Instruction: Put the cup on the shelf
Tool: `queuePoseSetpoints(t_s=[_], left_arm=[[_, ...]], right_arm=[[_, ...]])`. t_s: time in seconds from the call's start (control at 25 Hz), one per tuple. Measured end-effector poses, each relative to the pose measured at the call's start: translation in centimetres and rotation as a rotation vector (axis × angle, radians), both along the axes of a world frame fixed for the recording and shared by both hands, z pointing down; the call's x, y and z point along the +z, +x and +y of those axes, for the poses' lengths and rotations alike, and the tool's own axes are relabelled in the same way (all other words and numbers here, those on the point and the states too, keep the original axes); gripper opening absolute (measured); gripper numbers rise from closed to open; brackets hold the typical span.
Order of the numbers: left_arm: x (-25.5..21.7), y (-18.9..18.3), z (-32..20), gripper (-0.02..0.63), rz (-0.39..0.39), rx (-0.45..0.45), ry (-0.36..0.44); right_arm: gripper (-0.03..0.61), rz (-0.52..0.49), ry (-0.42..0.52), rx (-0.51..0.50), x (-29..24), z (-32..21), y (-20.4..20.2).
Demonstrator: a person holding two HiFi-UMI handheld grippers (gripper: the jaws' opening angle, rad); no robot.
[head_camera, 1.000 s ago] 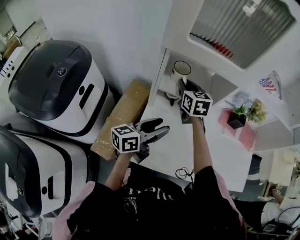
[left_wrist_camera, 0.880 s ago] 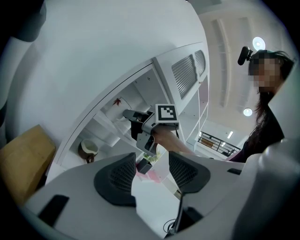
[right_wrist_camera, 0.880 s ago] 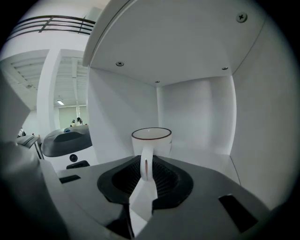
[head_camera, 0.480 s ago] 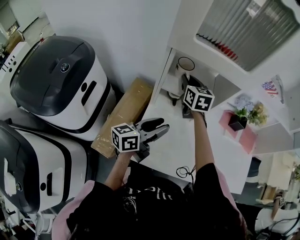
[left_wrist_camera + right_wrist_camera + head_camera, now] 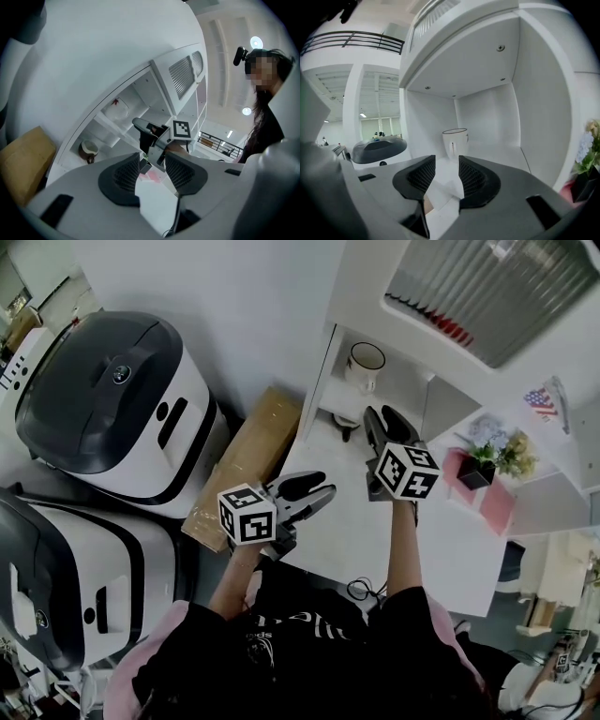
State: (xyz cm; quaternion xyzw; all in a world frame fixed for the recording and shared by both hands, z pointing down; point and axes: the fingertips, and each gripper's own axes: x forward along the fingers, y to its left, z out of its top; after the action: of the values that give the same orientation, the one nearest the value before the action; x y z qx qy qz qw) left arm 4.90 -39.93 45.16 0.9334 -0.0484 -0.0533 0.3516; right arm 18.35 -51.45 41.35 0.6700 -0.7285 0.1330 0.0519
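Going left to right: two big white-and-dark machines (image 5: 103,399) take up the left side, with a cardboard box (image 5: 246,465) lying beside them against the left edge of the white table (image 5: 342,531). None of that matters for the job.

The left gripper (image 5: 317,487) hangs over the table's near left part. Its jaws are closing, but there's a gap between the pads and nothing in it. It's well away from the shelf, so I'd say it has no part in this step.

Then the good bit: the cup (image 5: 364,367) stands upright on the shelf (image 5: 330,411), inside an open compartment. In the right gripper view it sits deep in there, toward the back and nearer the left wall, with its handle turned roughly outward. It looks settled, not tipped.

The right gripper (image 5: 380,418) is just in front of that compartment and lower, over the table's far edge. Its jaws are opening and empty. The cup shows beyond the tips, clearly apart from them, with no contact.

Further right, a little potted plant (image 5: 483,465) sits by the table's right edge, well out of the way.

So I'd call this basically done: the cup is on the shelf and nobody's holding it. All that's left, I reckon, is drawing the right gripper clear without clipping the cup or the compartment walls.
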Motion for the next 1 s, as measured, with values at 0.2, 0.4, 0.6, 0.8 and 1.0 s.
queuePoseSetpoints(t_s=[0.2,0.4,0.6,0.8,1.0], left_arm=[[0.3,1.0,1.0,0.179,-0.011,0.029,0.015],[1.0,2.5,2.4,0.179,-0.038,0.064,0.041],[1.2,3.6,4.2,0.179,-0.06,0.08,0.064],[0.0,3.8,7.2,0.179,-0.041,0.054,0.082],[-1.2,3.6,11.4,0.179,-0.046,0.006,0.107]], right_arm=[[0.176,-0.061,-0.013,-0.003,1.4,6.0,-1.2],[0.176,-0.083,-0.055,-0.011,3.4,11.5,-2.4],[0.172,-0.109,-0.076,-0.023,4.2,15.6,-2.5],[0.156,-0.122,-0.082,-0.043,4.5,20.3,-2.9],[0.136,-0.144,-0.079,-0.079,4.3,26.1,-3.5]])
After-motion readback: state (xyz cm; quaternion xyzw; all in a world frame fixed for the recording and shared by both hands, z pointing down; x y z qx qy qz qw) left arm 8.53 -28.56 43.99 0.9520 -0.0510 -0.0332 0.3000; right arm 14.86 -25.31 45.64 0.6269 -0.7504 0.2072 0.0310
